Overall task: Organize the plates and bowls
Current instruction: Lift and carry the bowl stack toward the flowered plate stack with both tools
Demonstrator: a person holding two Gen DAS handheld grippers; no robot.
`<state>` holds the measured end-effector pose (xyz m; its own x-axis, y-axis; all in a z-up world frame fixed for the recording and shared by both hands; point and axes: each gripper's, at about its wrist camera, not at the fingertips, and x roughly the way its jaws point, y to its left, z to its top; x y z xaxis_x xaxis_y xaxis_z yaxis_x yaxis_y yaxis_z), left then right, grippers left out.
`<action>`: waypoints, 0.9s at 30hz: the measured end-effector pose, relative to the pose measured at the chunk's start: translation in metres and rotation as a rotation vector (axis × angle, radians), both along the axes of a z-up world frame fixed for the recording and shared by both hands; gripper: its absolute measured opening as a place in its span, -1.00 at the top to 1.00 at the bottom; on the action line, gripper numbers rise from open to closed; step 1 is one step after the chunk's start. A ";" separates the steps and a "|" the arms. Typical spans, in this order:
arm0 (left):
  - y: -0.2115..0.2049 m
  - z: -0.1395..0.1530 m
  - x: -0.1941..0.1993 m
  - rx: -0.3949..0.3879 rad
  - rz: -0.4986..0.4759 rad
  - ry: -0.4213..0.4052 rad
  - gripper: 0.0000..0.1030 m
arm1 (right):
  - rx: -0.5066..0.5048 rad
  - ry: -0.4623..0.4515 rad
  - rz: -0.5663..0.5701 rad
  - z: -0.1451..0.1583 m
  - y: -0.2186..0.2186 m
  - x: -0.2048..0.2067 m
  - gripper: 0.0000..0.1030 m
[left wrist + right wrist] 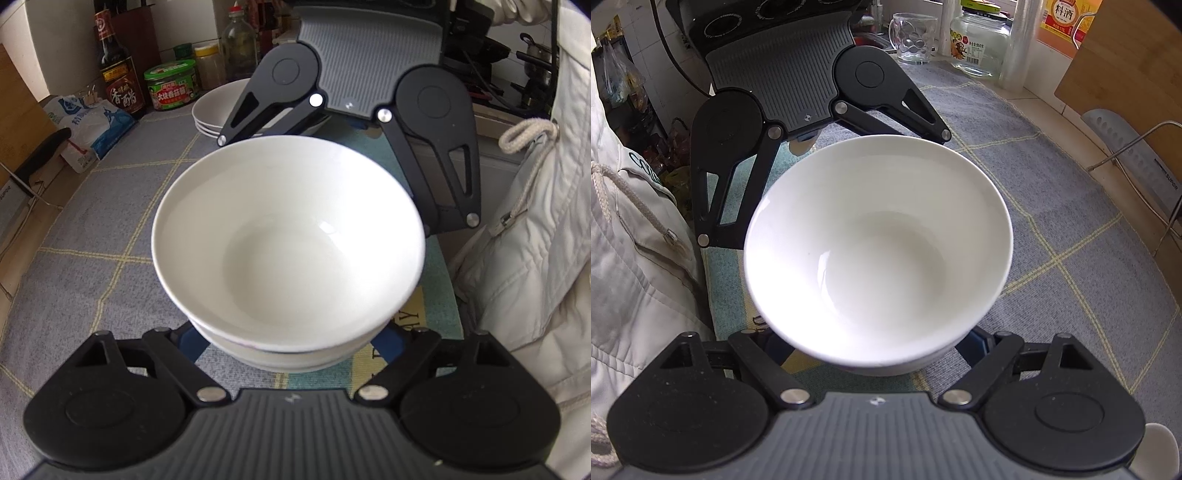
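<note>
White bowls [288,240], nested in a stack, sit between my two grippers, both angled steeply down, left gripper [295,354] and right gripper [871,354] facing each other, jaws half-spread beside the stack's base, contact hidden under the rim.

At the upper left of the left wrist view, a dark vinegar bottle [120,79] reads "香醋" on its label. In the right wrist view, a yellow bottle [1067,26] at the upper right reads "料酒", and the cleaver blade [1137,158] at the right edge bears "SUPOR". Other labels are too small to read.
</note>
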<state>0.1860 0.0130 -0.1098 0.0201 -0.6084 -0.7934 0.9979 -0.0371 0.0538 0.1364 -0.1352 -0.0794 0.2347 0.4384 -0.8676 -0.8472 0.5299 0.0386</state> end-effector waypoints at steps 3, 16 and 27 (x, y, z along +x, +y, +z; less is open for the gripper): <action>0.001 0.005 0.000 -0.010 0.010 -0.012 -0.72 | -0.004 -0.015 0.003 0.003 0.000 -0.001 -0.76; -0.016 0.033 -0.009 0.000 0.014 -0.029 -0.72 | 0.026 -0.020 0.015 0.026 -0.020 -0.004 -0.76; -0.066 0.051 -0.022 -0.014 -0.034 -0.056 -0.72 | 0.021 -0.048 -0.026 0.045 -0.067 -0.018 -0.76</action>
